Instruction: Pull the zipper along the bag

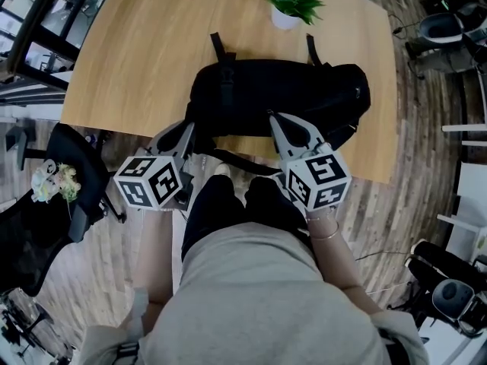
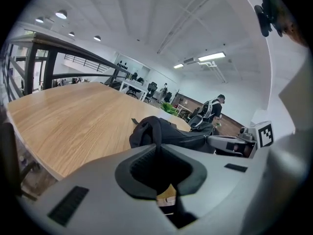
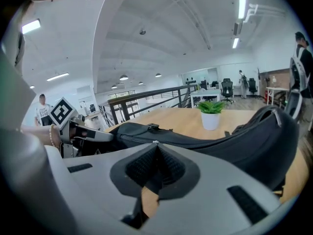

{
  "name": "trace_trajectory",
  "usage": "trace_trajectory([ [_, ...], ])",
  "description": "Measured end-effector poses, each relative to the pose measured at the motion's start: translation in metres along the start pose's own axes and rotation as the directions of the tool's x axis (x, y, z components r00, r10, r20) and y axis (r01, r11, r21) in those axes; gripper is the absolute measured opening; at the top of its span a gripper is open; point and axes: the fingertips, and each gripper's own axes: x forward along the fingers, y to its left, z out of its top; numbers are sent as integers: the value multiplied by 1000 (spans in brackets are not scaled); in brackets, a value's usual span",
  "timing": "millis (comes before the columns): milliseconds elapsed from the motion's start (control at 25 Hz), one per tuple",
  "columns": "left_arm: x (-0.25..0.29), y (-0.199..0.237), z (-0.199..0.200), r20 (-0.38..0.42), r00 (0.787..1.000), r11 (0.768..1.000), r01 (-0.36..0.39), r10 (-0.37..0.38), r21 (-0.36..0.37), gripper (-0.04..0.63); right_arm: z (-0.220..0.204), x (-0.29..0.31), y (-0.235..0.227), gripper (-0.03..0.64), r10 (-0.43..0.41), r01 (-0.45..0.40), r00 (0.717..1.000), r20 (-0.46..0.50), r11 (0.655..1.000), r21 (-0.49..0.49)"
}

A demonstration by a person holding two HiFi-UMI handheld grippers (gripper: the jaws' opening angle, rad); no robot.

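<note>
- Right gripper (image 3: 155,145): jaws pressed together on a small pale zipper pull (image 3: 155,141) at the near side of the bag (image 3: 234,141); seen from the head camera, its tips (image 1: 272,117) meet the bag's near edge a little right of centre.
- Zipper (image 3: 134,139): a thin line that runs along the bag's upper seam, leftward from the right gripper towards the other gripper.
- Left gripper (image 2: 157,147): jaws closed on a raised fold of black fabric at the bag's left end (image 2: 171,133); in the head view its tips (image 1: 188,125) lie against that end.
- Marker cubes: one on each gripper, left (image 1: 150,181) and right (image 1: 318,178), both held off the worktop's near edge above the person's lap.
- Bag (image 1: 289,90): black and soft, lying lengthwise across the near half of the wooden worktop (image 1: 152,52); two short straps (image 1: 219,48) point away from the person, and one long strap (image 1: 236,160) hangs over the near edge.
- Potted plant (image 1: 293,2): green leaves in a white pot, upright on the worktop beyond the bag and apart from it.
- Office chair (image 1: 46,226): black, on the floor to the person's left.
</note>
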Motion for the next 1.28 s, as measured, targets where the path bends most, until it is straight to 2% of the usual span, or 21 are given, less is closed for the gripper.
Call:
trace_trajectory([
  [200, 0, 2, -1, 21, 998, 998, -61, 61, 2, 36, 1, -6, -13, 9, 0, 0, 1000, 1, 1000, -7],
  [480, -2, 3, -2, 46, 993, 994, -109, 109, 6, 37, 3, -17, -29, 9, -6, 6, 1000, 6, 1000, -15],
  [600, -1, 2, -2, 50, 990, 990, -137, 135, 30, 37, 3, -19, -32, 9, 8, -8, 1000, 7, 1000, -14],
  [840, -4, -4, 2, 60, 973, 961, -229, 222, 155, 50, 7, -22, -30, 9, 32, -32, 999, 17, 999, -17],
  [960, -8, -12, 9, 74, 966, 932, -257, 246, 254, 141, 11, -22, -31, 9, 44, -44, 999, 24, 999, -13],
  [1000, -9, -15, 11, 80, 966, 924, -259, 247, 282, 153, 12, -22, -31, 9, 49, -49, 998, 25, 999, -13],
  [1120, -7, -32, 17, 81, 972, 903, -234, 220, 360, 167, 15, -22, -30, 9, 67, -66, 997, 30, 998, -7],
  [1280, 8, -64, 22, 74, 989, 871, -150, 131, 467, 169, 16, -21, -31, 9, 80, -80, 996, 28, 997, -8],
])
